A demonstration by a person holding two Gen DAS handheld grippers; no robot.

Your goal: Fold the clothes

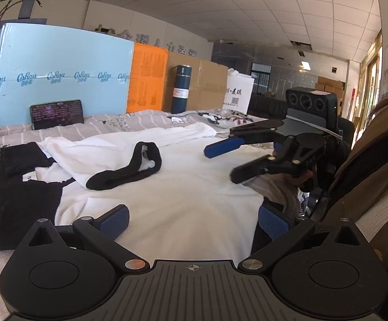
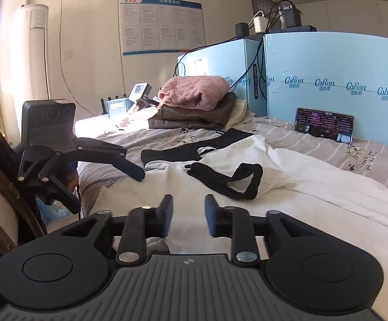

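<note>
While the white shirt (image 1: 183, 187) lies spread on the bed (image 2: 368, 157), both the left gripper (image 1: 192, 220) and right gripper (image 2: 188, 215) stand apart and empty, so a fresh hem grasp likely comes next.

The left gripper (image 1: 192, 220) is held low with its jaws spread wide, and nothing is pressed between the blue pads (image 1: 115, 220). The right gripper (image 2: 188, 215) is seen with its jaws parted, a clear gap left between the pads (image 2: 167, 214). Both are angled slightly downward, side by side.
</note>
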